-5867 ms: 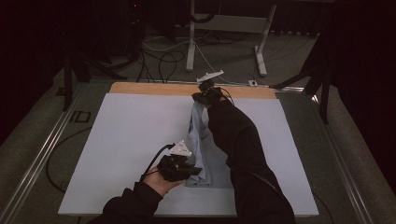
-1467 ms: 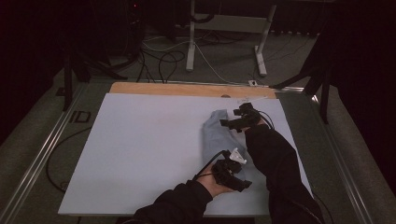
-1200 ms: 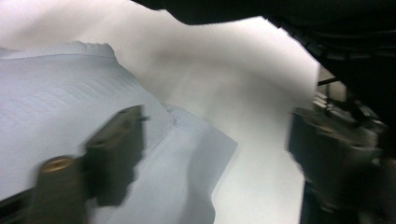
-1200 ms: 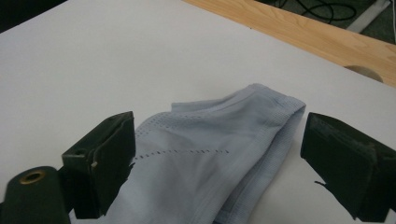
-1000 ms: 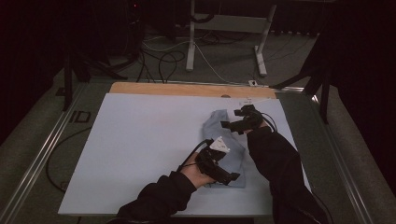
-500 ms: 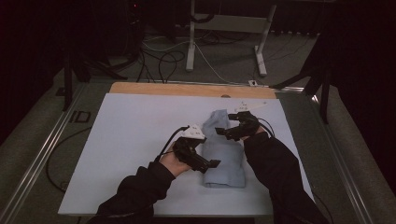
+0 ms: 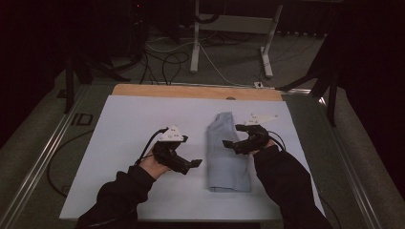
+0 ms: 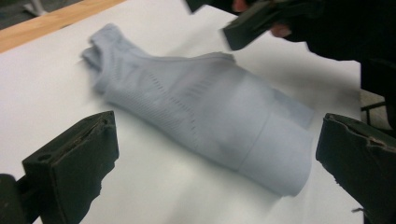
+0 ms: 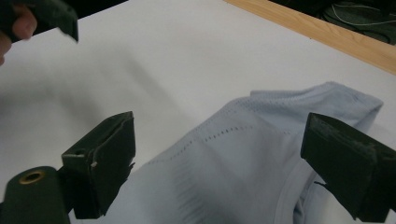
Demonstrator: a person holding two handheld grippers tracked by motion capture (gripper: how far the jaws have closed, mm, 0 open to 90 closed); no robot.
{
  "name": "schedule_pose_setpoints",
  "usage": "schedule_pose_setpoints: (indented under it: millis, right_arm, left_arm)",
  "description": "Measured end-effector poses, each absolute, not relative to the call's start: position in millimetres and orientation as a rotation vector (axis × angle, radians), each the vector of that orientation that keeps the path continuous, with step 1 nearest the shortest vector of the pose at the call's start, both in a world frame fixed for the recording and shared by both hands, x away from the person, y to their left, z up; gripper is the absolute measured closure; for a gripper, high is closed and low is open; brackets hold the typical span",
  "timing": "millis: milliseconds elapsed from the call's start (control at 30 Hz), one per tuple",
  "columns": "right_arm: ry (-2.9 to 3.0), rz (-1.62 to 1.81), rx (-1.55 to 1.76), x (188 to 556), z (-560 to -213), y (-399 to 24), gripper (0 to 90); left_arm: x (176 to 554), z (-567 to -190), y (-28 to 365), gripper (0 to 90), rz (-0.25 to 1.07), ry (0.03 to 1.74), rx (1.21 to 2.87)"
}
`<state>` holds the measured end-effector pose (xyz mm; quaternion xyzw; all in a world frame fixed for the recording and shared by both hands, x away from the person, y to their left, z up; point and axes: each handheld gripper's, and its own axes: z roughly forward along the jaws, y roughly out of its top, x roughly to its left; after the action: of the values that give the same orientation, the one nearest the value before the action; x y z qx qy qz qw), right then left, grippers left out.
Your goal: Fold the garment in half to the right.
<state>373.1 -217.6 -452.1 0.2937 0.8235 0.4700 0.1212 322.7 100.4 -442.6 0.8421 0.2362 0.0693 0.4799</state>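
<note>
A light blue garment [image 7: 227, 157] lies folded into a long strip on the white sheet [image 7: 129, 124], right of centre. My left gripper [image 7: 193, 164] hovers just left of the garment and points at it. Its jaws have just been opening and stand wide, with nothing between them. In the left gripper view the garment [image 8: 205, 116] lies ahead of the left gripper [image 8: 215, 172]. My right gripper [image 7: 230, 144] is open above the garment's upper right part. The right gripper view has the open right gripper [image 9: 224, 163] over the fabric [image 9: 243, 158].
A wooden strip [image 7: 191, 90] runs along the table's far edge. Metal rails [image 7: 43, 162] border the table's sides. Cables and white stand legs [image 7: 196, 47] lie on the floor beyond. Bare white sheet stretches to the left.
My left gripper let go of the garment's near end and moved left onto the bare sheet. The right gripper drew slightly toward me along the garment. The garment lies flat and folded.
</note>
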Motion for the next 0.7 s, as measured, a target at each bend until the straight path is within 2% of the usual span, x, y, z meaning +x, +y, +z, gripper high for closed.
schedule_pose_setpoints:
  millis: [700]
  right_arm:
    - [2.306,1.328,0.947,337,-474,-261,10.4]
  left_arm:
    - [302,-472,208,0.0,0.276,0.757,2.047]
